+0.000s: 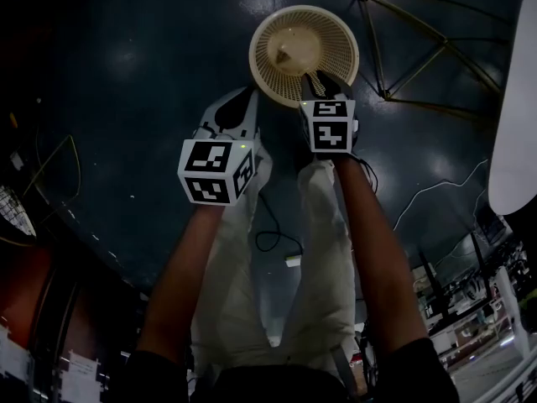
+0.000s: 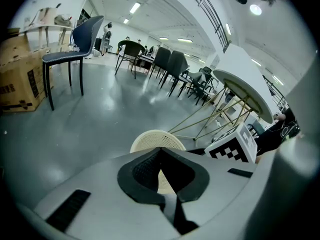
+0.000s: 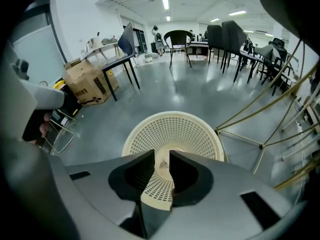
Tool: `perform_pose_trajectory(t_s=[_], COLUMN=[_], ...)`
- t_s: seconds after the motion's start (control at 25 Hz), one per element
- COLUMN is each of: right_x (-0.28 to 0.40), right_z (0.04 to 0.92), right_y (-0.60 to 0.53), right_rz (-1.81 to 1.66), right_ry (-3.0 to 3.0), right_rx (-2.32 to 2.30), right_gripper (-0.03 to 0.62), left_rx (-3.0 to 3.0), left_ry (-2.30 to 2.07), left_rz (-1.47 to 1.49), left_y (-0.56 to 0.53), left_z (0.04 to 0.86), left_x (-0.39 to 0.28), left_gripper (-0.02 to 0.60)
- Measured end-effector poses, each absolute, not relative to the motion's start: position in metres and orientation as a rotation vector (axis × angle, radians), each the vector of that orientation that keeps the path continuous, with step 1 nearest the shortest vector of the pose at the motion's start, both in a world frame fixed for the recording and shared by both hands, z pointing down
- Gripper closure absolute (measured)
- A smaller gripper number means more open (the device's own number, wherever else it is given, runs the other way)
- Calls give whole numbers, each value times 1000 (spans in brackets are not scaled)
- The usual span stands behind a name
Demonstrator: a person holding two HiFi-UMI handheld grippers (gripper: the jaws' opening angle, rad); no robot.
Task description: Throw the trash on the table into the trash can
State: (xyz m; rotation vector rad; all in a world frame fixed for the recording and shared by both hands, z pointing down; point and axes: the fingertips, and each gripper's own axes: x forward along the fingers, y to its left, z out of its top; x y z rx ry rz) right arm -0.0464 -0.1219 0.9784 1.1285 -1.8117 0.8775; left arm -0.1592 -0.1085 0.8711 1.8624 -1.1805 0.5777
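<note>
The trash can (image 1: 336, 36) stands upright on the dark floor beside the wire-legged tabletop (image 1: 512, 124), its mouth facing straight up and its long axis vertical. A small pale scrap of trash (image 3: 163, 160) lies at the bottom of it, near the middle, apart from the mesh wall. The scrap is too small to tell which way it points or whether it has a long axis at all.

The right gripper (image 3: 161, 156) hovers over the near rim of the can with its jaws spread a little and nothing between them; only the can's floor and the scrap show through the gap. The left gripper (image 2: 159, 151) hangs just beside the can, to its left, with its jaw tips pressed together and empty.

Judging by its crumpled look, the scrap is probably very light and soft, and a pinch anywhere across its bulk would hold it, though it needs no further handling where it lies. The can looks like thin, stiff plastic lattice, light enough to tip if the rim is knocked. No trash shows on the visible strip of tabletop.
</note>
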Motion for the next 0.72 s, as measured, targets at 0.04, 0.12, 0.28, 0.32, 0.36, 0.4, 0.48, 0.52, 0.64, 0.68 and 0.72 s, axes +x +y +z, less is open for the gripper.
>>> perform_pose_trajectory(t_s=[0.04, 0.12, 0.28, 0.32, 0.36, 0.4, 0.48, 0.52, 0.64, 0.68, 0.72], right_x=[-46, -45, -40, -40, -40, -39, -34, -30, -24, -23, -23], right_z=[972, 957, 921, 910, 899, 887, 864, 853, 816, 803, 789], right_y=[-122, -122, -120, -118, -116, -115, -115, -116, -117, -119, -120], right_rz=[870, 857, 855, 859, 865, 872, 888, 895, 889, 886, 885], right_ry=[-1814, -1821, -1837, -1842, -1846, -1850, -1850, -1848, -1864, -1875, -1888], right_rx=[1132, 1136, 1141, 1146, 1153, 1161, 1183, 1192, 1205, 1207, 1208], right_gripper=[497, 517, 542, 546, 548, 551, 557, 559, 565, 566, 568], left_rx=[1863, 1863, 1869, 1870, 1870, 1870, 1884, 1901, 1970, 1994, 2015], left_ry=[-1185, -1192, -1206, -1212, -1219, -1226, -1235, -1235, -1226, -1225, -1225], left_rz=[578, 580, 589, 587, 585, 582, 585, 594, 624, 630, 635], left_y=[-109, -108, -107, -106, -106, -106, -110, -113, -118, -121, -124], left_z=[866, 854, 827, 819, 810, 801, 782, 772, 740, 729, 718], left_x=[-160, -160, -159, -160, -161, -161, -158, -154, -141, -137, -134], left_gripper=[568, 568, 568, 568, 568, 568, 568, 568, 568, 568, 568])
